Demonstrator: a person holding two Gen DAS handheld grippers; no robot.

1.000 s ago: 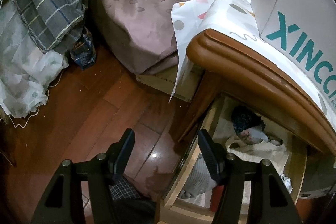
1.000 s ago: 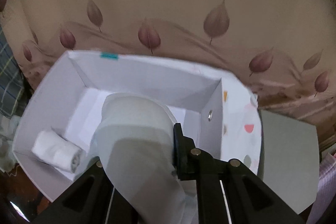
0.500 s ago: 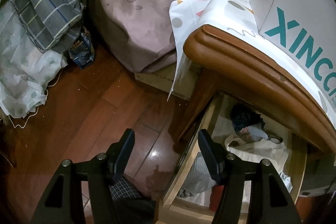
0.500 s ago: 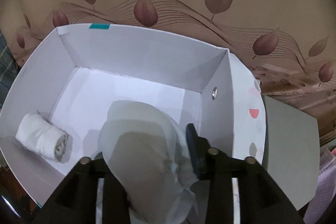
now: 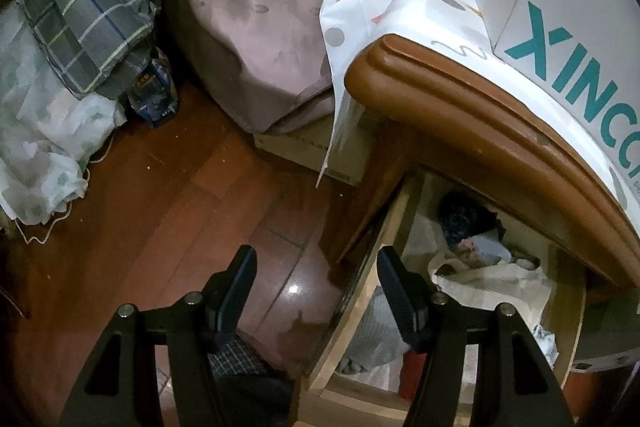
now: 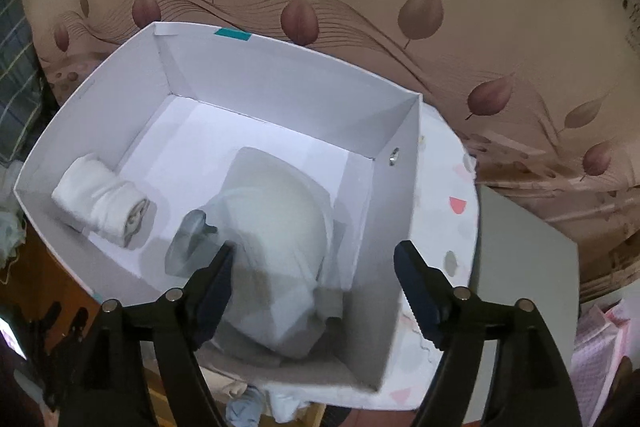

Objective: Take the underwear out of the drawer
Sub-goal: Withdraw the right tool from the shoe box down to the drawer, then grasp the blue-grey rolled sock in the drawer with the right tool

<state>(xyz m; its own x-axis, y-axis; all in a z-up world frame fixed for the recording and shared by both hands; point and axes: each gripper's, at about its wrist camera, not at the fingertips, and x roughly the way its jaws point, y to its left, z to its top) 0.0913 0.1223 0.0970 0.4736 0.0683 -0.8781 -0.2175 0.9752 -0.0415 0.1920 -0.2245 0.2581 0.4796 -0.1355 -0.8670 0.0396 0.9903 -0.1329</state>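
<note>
1. I take the white box (image 6: pixel 280 79) as my landmark; it sits on the cabinet top over the open drawer (image 5: pixel 568 291). The step in hand looks like releasing a piece into this box, and doing it well means letting go fully before I lift away.
2. The pale underwear (image 6: pixel 280 227) lies inside the box, against its right wall, bulging up in a soft mound. A rolled white piece (image 6: pixel 104 199) rests near the box's left wall.
3. My right gripper (image 6: pixel 312 267) hangs over the box's near edge, jaws opening wide; the underwear sits below and between them, and the pads do not appear to press on it. I would rise straight up so no fold snags a finger.
4. My left gripper (image 5: pixel 316 279) is spread fairly wide with nothing in it, hovering beside the drawer's left side, below the box.
5. Hard to read: the drawer's contents are a dark jumble, partly hidden under the cabinet's edge. The mound's near end is blurred, so I cannot tell how it is folded.
</note>
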